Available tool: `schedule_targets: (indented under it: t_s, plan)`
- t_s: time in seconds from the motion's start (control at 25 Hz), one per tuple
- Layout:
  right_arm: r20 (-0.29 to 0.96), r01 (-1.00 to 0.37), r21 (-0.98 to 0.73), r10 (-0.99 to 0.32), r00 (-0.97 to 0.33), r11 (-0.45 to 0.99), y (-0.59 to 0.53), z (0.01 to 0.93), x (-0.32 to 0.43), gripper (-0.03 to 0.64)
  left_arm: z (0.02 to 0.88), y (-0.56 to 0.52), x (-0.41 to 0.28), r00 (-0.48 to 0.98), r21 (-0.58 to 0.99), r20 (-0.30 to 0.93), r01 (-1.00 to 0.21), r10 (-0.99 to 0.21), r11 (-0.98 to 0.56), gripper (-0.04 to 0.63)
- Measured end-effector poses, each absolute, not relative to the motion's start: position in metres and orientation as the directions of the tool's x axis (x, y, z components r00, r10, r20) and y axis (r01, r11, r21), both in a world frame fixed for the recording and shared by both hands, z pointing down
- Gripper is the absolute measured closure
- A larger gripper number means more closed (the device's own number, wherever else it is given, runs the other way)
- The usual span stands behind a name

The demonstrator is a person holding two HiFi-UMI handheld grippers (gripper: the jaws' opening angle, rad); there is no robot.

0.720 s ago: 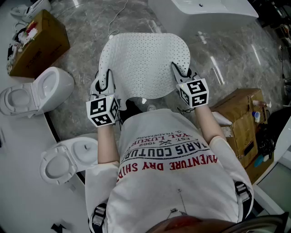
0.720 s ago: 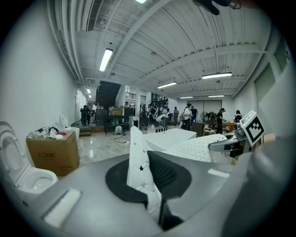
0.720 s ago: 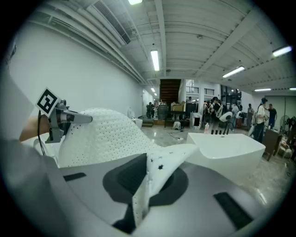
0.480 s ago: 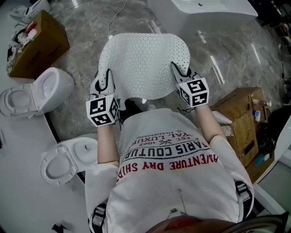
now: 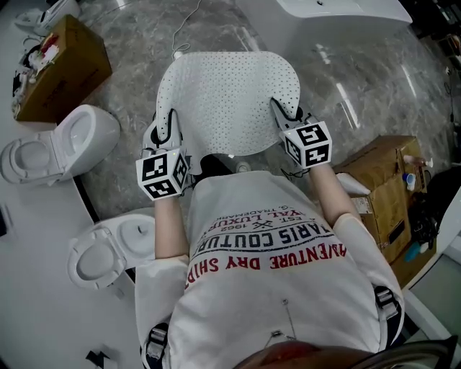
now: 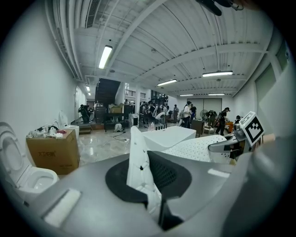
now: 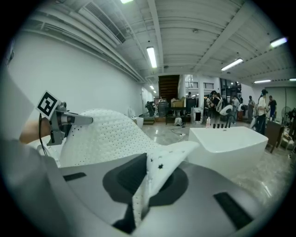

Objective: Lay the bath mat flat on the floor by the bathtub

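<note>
Floor point(image 5: 374, 79) is grey marble-look, glossy, with ceiling lights reflecting in it. White floor section point(image 5: 36, 310) runs down the left and has a curved dark edge. One white toilet point(image 5: 57, 148) sits at that edge, second toilet point(image 5: 108, 249) nearer the camera. Open cardboard box point(image 5: 61, 68) at top left. Another box point(image 5: 382, 191) on the right has small items on top. White bathtub point(image 5: 324, 14) at the top edge. Big open hall: plain white wall point(image 6: 41, 92), ribbed white ceiling point(image 6: 185, 41), tube lights point(image 6: 105, 56). People point(image 6: 185, 113) stand at the far end.
</note>
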State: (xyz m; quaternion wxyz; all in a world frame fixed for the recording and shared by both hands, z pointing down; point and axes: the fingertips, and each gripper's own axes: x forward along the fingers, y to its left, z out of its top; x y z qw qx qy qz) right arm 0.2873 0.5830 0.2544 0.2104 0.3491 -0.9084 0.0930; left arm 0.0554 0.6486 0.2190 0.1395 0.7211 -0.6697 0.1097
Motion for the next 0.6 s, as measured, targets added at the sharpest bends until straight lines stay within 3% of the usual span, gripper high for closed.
schedule_targets:
  t_s: [0.6]
  plan:
    - [0.491, -0.717, -0.071, -0.601, -0.631, 0.694, 0.505, 0.268, 0.209, 0.604, 0.237, 0.569, -0.036, 0.111, 0.099, 0.365, -0.992, -0.924, -0.080, 0.574]
